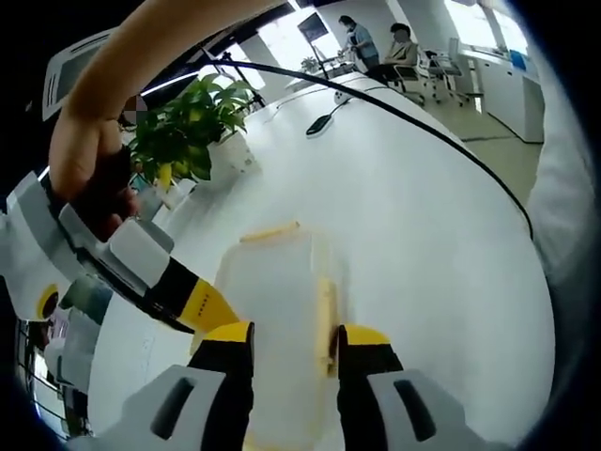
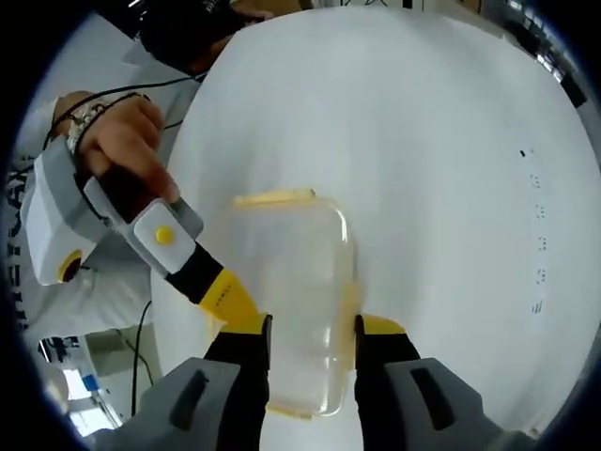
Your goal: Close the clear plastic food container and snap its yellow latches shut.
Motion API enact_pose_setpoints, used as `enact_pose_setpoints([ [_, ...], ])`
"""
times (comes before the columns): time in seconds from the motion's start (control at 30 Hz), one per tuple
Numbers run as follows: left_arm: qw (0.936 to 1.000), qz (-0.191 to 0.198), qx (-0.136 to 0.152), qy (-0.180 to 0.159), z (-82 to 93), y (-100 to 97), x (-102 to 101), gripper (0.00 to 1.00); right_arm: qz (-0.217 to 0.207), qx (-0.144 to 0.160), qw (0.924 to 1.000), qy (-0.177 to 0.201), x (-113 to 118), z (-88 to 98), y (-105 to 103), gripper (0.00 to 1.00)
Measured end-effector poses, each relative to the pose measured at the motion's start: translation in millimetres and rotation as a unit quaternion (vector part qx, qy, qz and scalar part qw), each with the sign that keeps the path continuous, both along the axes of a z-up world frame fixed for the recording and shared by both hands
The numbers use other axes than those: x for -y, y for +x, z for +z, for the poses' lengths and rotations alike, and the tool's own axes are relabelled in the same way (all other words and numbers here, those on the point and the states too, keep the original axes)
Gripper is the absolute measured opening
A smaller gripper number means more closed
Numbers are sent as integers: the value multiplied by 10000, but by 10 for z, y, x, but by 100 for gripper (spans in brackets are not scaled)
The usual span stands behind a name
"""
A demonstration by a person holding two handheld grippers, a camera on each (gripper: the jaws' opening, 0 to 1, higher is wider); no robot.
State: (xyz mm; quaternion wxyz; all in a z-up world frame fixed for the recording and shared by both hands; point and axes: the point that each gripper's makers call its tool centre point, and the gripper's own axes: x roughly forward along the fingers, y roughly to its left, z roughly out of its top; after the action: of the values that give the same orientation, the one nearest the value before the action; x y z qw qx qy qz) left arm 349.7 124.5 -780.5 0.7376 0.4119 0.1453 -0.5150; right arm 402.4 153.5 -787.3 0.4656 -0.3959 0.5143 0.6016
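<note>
A clear plastic food container (image 1: 277, 282) (image 2: 291, 263) lies on the white table, running away from both cameras. Yellow latches show at its far end (image 1: 269, 231) (image 2: 272, 198) and along its right side (image 1: 326, 315); whether they are snapped I cannot tell. My left gripper (image 1: 293, 334) is open, one jaw on each long side, the right jaw beside the side latch. My right gripper (image 2: 312, 329) is open and straddles the container the same way. In each view the other gripper's yellow fingertip (image 1: 205, 305) (image 2: 233, 299) reaches in from the left to the container's left edge.
The round white table (image 1: 423, 235) (image 2: 423, 141) stretches far beyond the container. On it lie a black cable (image 1: 394, 113) and a small dark device (image 1: 319, 124). A potted plant (image 1: 188, 127) stands at the left edge. The person's hands (image 1: 80, 141) (image 2: 122, 141) hold the grippers.
</note>
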Motion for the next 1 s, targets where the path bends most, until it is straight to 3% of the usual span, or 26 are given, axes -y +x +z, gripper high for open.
enact_pose_setpoints([
  [0.13, 9957, 353, -570, -636, 70, -16, 51, 28, 99, 70, 9997, 212, 4, 36, -20, 32],
  [0.2, 9945, 389, -700, -679, 76, -24, 39, 31, 11, 128, 9991, 401, -2, 55, -24, 32],
  [0.27, 9927, 293, -916, -722, 57, -115, 71, 42, -110, 288, 9971, 692, 13, 97, -46, 31],
  [0.3, 9916, 194, -1018, -768, 44, -182, 93, 55, -88, 382, 9957, 841, 18, 128, -20, 29],
  [0.33, 9919, 214, -1004, -751, 40, -193, 83, 62, -264, 364, 9940, 996, 11, 170, -14, 29],
  [0.4, 9916, 315, -1055, -672, 29, -214, 35, 65, -682, 386, 9879, 1335, 54, 305, 39, 34],
  [0.43, 9912, 315, -1098, -667, 46, -234, 12, 66, -672, 483, 9862, 1434, 83, 349, 54, 36],
  [0.53, 9851, 397, -1229, -1132, 202, -232, 23, 77, -510, 866, 9821, 1593, 230, 447, 92, 48],
  [0.6, 9874, 363, -1059, -1116, 256, -192, -19, 86, -454, 1004, 9780, 1771, 262, 478, 75, 55],
  [0.63, 9916, 370, -721, -1007, 304, -104, -69, 90, -435, 1027, 9774, 1796, 286, 482, 40, 55],
  [0.67, 9928, 433, -644, -916, 312, -65, -109, 91, -426, 1051, 9767, 1822, 307, 479, 3, 55],
  [0.8, 9919, 610, -645, -909, 377, 52, -211, 91, -425, 1186, 9738, 1891, 381, 423, -146, 61],
  [1.0, 9912, 768, -690, -834, 408, 182, -364, 93, -264, 1103, 9732, 2000, 468, 320, -265, 67],
])
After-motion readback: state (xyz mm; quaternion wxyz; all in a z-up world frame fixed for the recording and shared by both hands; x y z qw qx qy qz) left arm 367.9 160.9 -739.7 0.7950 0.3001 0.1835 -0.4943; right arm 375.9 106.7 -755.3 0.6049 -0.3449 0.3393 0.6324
